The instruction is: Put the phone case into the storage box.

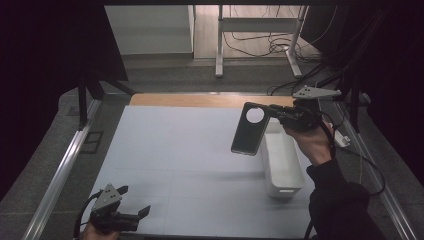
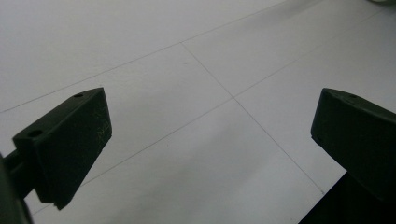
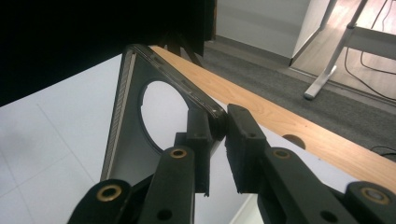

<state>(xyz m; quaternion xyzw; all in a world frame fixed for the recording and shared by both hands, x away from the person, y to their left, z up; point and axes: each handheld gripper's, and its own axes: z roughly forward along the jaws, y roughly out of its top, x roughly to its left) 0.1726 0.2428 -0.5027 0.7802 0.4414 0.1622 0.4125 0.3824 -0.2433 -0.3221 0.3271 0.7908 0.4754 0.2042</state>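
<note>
the right gripper [image 1: 276, 113] pinches a dark phone case [image 1: 250, 128] by its top corner, dangling above the mat beside the white bin [image 1: 282, 165]. the left gripper [image 1: 135, 202] rests wide open, holding nothing. the grip should stay firm so the case doesn't swing.

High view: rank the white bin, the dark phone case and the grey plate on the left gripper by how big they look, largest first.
1. white bin
2. phone case, held up nearer the camera by the right gripper, so it may look larger than it is
3. grey plate on the left gripper

Dim light is falling across the pale tabletop [image 1: 175, 150] — dark, underexposed edges are framing it, soft shadows pooling below.
</note>
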